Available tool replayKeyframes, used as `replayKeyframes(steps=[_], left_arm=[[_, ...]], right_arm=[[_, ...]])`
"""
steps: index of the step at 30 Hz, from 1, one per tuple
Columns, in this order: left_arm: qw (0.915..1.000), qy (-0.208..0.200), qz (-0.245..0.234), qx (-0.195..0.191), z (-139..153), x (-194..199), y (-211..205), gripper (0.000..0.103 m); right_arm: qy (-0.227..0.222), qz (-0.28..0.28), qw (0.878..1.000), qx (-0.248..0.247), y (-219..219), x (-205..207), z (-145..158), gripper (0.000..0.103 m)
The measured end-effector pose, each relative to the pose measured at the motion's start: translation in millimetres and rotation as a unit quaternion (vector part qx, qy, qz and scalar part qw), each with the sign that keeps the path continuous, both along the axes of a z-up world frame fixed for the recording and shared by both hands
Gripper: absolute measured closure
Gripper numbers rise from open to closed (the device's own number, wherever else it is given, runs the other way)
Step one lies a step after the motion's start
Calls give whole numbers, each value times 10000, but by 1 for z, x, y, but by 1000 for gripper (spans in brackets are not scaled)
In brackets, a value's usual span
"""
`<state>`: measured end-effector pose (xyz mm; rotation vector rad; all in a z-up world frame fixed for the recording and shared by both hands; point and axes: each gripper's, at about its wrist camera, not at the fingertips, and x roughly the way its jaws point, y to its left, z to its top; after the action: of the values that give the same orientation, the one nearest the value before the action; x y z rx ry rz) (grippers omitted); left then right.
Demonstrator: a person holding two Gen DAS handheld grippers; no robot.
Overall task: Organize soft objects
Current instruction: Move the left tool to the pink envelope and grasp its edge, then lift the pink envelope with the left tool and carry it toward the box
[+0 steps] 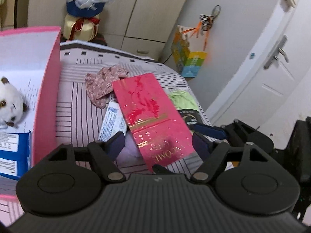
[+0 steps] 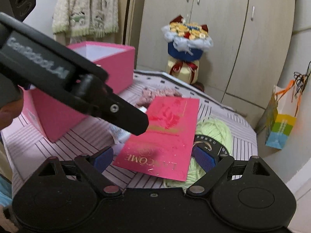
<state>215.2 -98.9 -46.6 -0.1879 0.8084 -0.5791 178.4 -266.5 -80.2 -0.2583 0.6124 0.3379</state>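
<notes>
left hand-held gripper [image 1: 155, 141] jaws parted, nothing pinched | flat pink-red gold-printed cardboard packet [image 1: 149, 116] on striped bed [image 1: 77, 104], directly ahead between my fingers | long axis runs away from me | right hand-held gripper [image 2: 155, 157] wide, equally near

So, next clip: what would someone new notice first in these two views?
The bright pink envelope with gold lettering lies mid-bed, between the open jaws of both the left gripper and the right gripper. A pale green yarn ball pokes out from under its right edge. To the left stands an open pink box, and the left wrist view shows a white plush toy inside.
</notes>
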Motion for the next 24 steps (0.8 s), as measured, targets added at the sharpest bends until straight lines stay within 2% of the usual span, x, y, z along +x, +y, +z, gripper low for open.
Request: replayKeyframes(steps=[8, 10, 18, 21, 24], left_arm=[[9994, 330, 59, -103, -25, 19, -7, 43], [9991, 398, 104, -142, -30, 23, -7, 51], [9967, 668, 172, -420, -46, 32, -7, 55], [9962, 640, 245, -544, -48, 32, -6, 57], [9967, 562, 285, -505, -48, 30, -6, 60]], right_arm=[[-173, -134, 9991, -374, 13, 1, -10, 5], [-261, -285, 9983, -426, 17, 1, -12, 5], [-416, -520, 9970, -383, 19, -2, -19, 7], [-447, -527, 9970, -352, 20, -1, -20, 7], [-507, -578, 9965, -331, 22, 2, -21, 7]])
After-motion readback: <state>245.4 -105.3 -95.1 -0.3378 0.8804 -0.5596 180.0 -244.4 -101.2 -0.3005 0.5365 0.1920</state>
